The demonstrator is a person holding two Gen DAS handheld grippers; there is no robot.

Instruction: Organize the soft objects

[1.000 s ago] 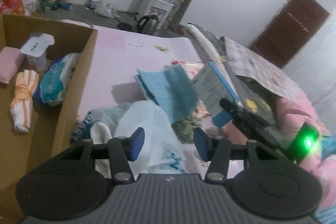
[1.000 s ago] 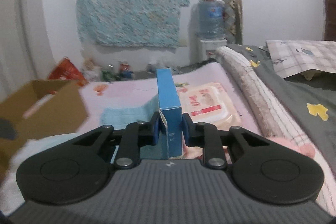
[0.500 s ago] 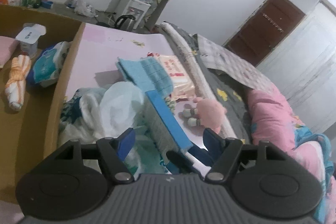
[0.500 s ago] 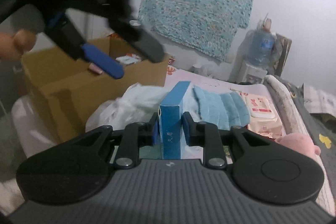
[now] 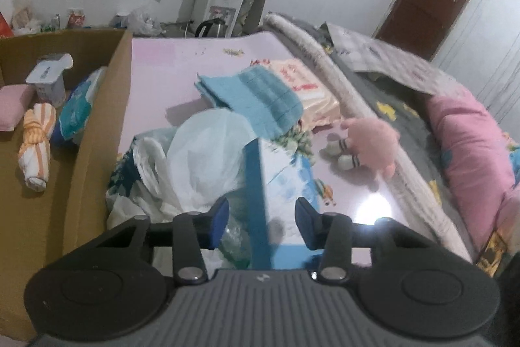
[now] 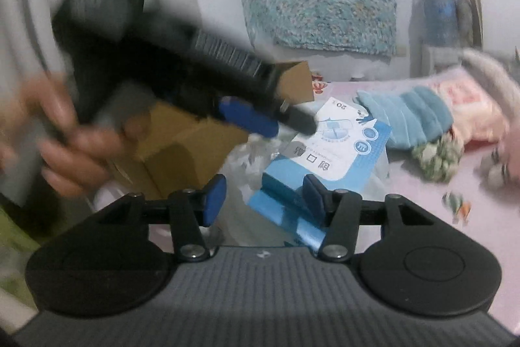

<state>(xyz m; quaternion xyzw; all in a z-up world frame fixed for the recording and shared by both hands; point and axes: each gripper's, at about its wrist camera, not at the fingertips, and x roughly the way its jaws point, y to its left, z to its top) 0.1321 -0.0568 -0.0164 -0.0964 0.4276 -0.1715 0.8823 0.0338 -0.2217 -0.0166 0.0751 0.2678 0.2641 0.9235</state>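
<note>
Left wrist view: left tool (image 5: pixel 261 223) spread wide, nothing gripped; blue box (image 5: pixel 276 200) sits between the fingers, narrow edge toward the camera, leaning on the plastic bag (image 5: pixel 208 161) just left of it. Carton (image 5: pixel 97 126) further left, already holding a rolled cloth (image 5: pixel 35 145), tissue pack (image 5: pixel 78 109) and a cup. Ahead: blue towel (image 5: pixel 256 100), wipes pack (image 5: pixel 312 86) under its far edge, pink plush (image 5: pixel 370 142) ahead-right. Box looks light, thin card, stiff on the edges but crushable on the broad faces, so I'd pinch across the narrow sides, low down. Bag is slippery and will shift under it. Carton wall close on the left; open room ahead-right on the mat (image 5: pixel 169 77). Right wrist view: right tool (image 6: pixel 264 197) also wide, holding nothing; box (image 6: pixel 328 152) lies printed face up between and beyond the fingers, right finger touching or nearly touching its near corner, can't tell which. Left tool (image 6: pixel 247 119) blurred, crossing ahead-left above the box, with the hand (image 6: pixel 55 139) on its grip. The two tools are close together, so collision risk; free space is to the right.
</note>
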